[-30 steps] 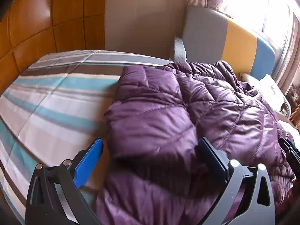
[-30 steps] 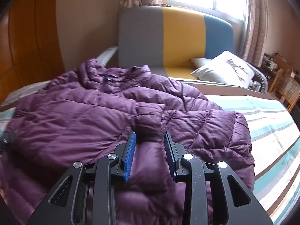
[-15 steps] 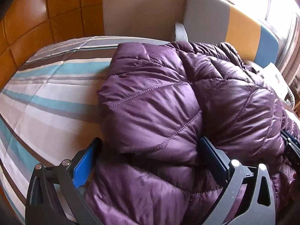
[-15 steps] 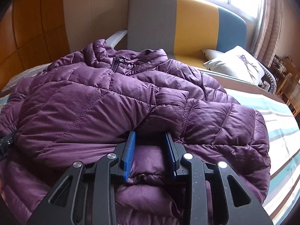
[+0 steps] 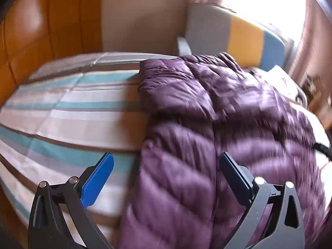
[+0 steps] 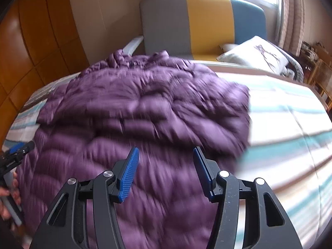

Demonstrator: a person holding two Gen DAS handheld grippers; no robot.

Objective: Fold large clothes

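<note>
Purple puffer jacket lies on the striped bed, folded over itself, collar end toward the grey/yellow/blue sofa at the far side. Left gripper: jaws wide, nothing clamped; the jacket's left edge sits in view between the blue pads, the left pad over bare striped cover, the right pad over purple fabric. Right gripper: jaws opening, about half spread, hanging over the near part of the jacket; fabric fills the gap in view but neither pad presses on it. Both views motion-blurred. Right-wrist view catches the left gripper's tip at the frame's left edge, with the person's hand on its handle. White cushion on the sofa seat, well apart from the jacket. Wooden panel wall behind the bed on the left.
</note>
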